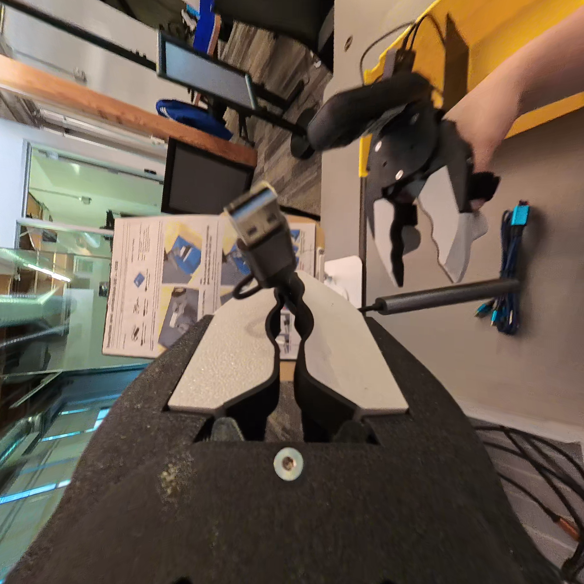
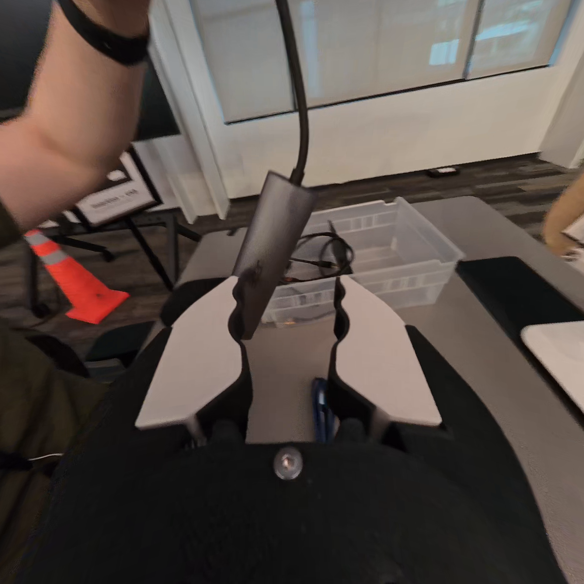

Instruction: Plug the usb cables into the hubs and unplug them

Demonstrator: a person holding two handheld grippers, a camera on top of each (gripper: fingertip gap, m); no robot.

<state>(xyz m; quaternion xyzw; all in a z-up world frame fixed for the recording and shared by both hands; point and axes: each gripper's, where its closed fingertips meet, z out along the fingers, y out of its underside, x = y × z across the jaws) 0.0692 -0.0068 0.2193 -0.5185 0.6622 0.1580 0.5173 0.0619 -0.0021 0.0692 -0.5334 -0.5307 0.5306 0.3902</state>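
Note:
My left gripper [image 1: 289, 298] is shut on a black cable just behind its silver USB plug [image 1: 254, 221], which sticks out past the fingertips in the air. A dark grey hub [image 2: 271, 252] hangs on its cable over the grey table [image 2: 474, 395]. Its lower end sits between the fingers of my open right gripper [image 2: 286, 281], against the left finger. In the left wrist view the hub [image 1: 448, 295] reaches to the table beside a bundle of blue cables [image 1: 508, 275], with the right gripper [image 1: 423, 252] open above it.
A clear plastic bin [image 2: 410, 252] with black cables stands at the table's far side. A black mat [image 2: 521, 290] and a white flat object [image 2: 562, 363] lie to the right. A yellow surface [image 1: 505, 47] bears another hub [image 1: 395, 60]. A printed cardboard box [image 1: 164, 284] stands ahead. Across from one pair of fingers to the other is roughly 15 centimeters.

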